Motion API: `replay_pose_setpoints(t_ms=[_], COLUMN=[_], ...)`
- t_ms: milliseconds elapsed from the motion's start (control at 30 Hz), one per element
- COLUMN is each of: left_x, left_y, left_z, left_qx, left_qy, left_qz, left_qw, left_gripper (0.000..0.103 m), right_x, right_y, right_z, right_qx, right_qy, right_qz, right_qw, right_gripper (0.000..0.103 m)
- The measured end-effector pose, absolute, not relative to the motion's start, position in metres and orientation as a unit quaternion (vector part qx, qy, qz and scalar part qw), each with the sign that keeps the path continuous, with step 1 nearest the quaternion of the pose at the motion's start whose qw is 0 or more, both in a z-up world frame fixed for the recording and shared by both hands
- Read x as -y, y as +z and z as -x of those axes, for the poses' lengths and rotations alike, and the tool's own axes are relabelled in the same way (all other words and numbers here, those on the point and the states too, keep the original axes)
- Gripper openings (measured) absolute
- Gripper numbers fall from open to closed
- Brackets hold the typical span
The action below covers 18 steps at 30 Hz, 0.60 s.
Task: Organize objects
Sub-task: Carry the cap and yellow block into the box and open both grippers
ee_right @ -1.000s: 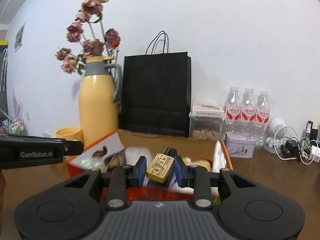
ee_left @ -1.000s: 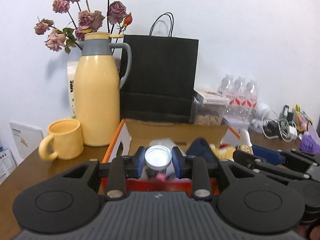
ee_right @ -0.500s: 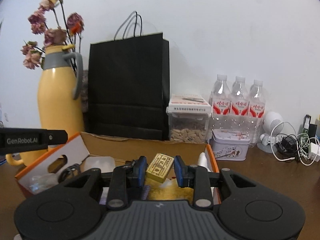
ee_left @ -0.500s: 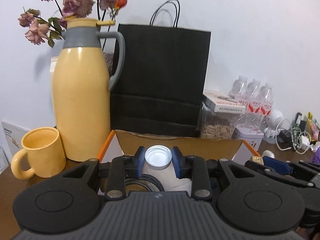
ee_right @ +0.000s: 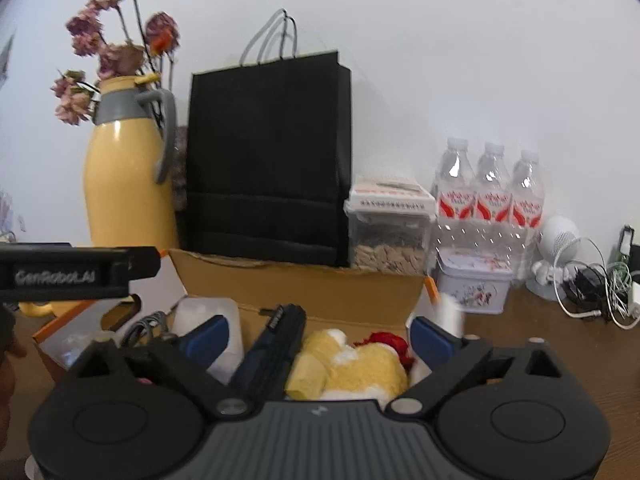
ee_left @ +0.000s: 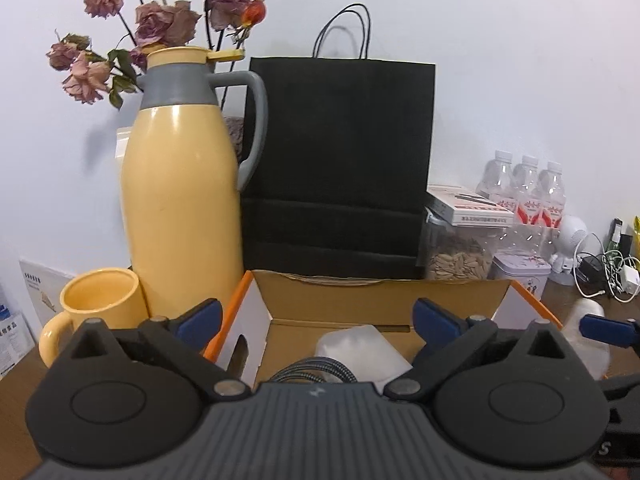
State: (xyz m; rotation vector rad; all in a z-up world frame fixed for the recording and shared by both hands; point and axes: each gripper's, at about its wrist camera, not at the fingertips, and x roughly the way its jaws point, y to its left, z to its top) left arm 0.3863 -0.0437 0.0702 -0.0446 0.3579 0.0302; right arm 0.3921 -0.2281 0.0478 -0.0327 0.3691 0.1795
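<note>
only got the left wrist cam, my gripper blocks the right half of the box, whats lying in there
observer: a yellow plush toy lies in the cardboard box, toward its right end.
operator: anything next to it
observer: a dark blue long object lies just left of the plush, pointing toward the back wall of the box.
operator: right gripper carrying something
observer: no, the right gripper has its jaws opening above the box and nothing is pinched between its pads.
</note>
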Motion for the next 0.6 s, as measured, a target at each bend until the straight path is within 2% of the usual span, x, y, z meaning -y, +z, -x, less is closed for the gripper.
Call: replay_pose_setpoints(t_ms=[600], left_x=[0.039], left_y=[0.072], left_z=[-0.359], left_qx=[-0.159], left_qy=[-0.012], left_qz=[0.025], left_qw=[0.987], left_gripper=[0.103], right_x=[0.224], right_y=[0.052], right_z=[-0.368], right_qx=[-0.178], right_qy=[0.092], right_qz=[0.024], right_qw=[0.979], right_gripper=[0.103])
